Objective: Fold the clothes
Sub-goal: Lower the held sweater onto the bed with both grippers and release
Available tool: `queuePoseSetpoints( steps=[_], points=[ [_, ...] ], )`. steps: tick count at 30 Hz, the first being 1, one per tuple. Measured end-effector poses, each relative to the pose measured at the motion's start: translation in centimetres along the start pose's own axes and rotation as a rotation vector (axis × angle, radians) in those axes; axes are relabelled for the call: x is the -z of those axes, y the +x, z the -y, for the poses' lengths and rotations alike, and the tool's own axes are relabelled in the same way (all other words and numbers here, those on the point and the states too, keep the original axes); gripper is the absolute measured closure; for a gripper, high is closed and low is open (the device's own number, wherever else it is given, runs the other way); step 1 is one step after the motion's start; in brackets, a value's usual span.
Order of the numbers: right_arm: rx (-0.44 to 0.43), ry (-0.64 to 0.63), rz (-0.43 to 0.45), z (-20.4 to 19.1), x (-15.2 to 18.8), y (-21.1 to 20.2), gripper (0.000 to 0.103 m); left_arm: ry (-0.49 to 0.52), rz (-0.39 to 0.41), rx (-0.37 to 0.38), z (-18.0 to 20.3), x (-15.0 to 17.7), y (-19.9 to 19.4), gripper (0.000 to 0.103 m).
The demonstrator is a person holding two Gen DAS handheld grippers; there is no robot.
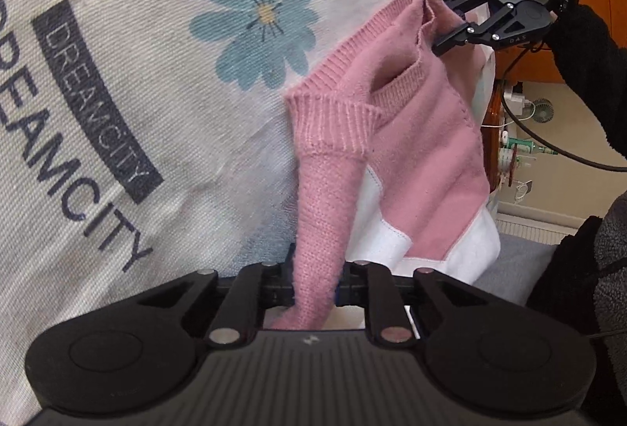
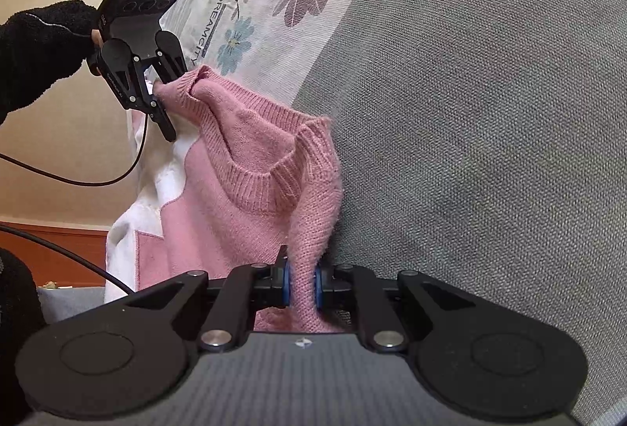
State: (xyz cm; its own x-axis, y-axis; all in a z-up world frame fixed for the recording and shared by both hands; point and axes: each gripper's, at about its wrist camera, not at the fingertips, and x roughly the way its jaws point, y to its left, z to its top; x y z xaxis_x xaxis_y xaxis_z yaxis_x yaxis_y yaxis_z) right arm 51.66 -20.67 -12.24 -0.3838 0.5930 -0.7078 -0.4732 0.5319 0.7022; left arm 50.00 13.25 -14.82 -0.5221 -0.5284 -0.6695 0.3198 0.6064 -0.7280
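Hanging between the two grippers, the pink-and-white knitted sweater [image 1: 423, 151] is held up in the air beside the cream bed cover printed with flowers and the word DREAMCITY [image 1: 129, 81], its ribbed neckline sagging in the span between the two grips and its white lower panels dangling towards the floor. The left gripper [image 1: 313, 292] has its jaws pinching a bunched pink fold of the knit, and the right gripper [image 2: 301, 289] has its jaws pressed onto another such fold at the far side of the neckline. Judging from this, the step in hand is holding the garment by its two upper corners; whether it is being shaken out to lay flat on the bed cover or carried off it, the pictures do not settle. Either way, the grips must stay even, so the knit hangs straight rather than twisted. Both grippers point roughly at each other, each held by a hand in a black fleece sleeve [image 2: 43, 46].
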Motion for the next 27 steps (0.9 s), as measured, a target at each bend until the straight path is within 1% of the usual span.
queuePoseSetpoints(
  steps=[2,5,7,9,10,11,15,16,18,21,24,27],
  points=[
    [0.090,-0.054,-0.015,-1.9,-0.1,0.2,0.090,-0.007,0.054,-0.051,0.8,1.0,-0.2,0.088],
    [0.210,-0.124,-0.022,-4.3,0.1,0.8,0.090,-0.038,0.139,-0.071,0.9,2.5,-0.3,0.089],
    [0.256,-0.149,-0.013,-5.1,0.4,1.0,0.090,-0.071,0.173,-0.073,0.8,2.9,-0.5,0.090],
    [0.270,-0.132,0.003,-5.2,0.7,0.9,0.090,-0.108,0.196,-0.081,0.9,3.1,-0.6,0.090],
    [0.277,-0.122,0.010,-5.3,0.8,0.9,0.089,-0.127,0.203,-0.095,1.2,3.1,-0.7,0.094],
    [0.294,-0.111,0.014,-5.6,0.8,0.8,0.089,-0.141,0.219,-0.105,1.5,3.1,-1.0,0.094],
    [0.366,-0.099,0.046,-6.8,0.9,0.1,0.089,-0.164,0.325,-0.126,2.7,3.4,-3.4,0.094],
    [0.379,-0.087,0.063,-6.9,0.9,-0.3,0.089,-0.161,0.346,-0.146,3.0,3.5,-4.0,0.094],
    [0.401,-0.068,0.104,-6.9,0.8,-1.4,0.089,-0.147,0.371,-0.212,3.6,3.3,-4.9,0.094],
    [0.441,-0.063,0.189,-7.4,-0.1,-3.6,0.089,-0.140,0.430,-0.293,4.1,2.6,-6.2,0.094],
    [0.492,-0.063,0.257,-7.6,-1.7,-5.3,0.089,-0.136,0.502,-0.355,3.7,1.1,-8.0,0.094],
    [0.568,-0.069,0.300,-7.4,-3.6,-6.0,0.089,-0.111,0.526,-0.423,3.3,-1.2,-9.0,0.094]
  ],
)
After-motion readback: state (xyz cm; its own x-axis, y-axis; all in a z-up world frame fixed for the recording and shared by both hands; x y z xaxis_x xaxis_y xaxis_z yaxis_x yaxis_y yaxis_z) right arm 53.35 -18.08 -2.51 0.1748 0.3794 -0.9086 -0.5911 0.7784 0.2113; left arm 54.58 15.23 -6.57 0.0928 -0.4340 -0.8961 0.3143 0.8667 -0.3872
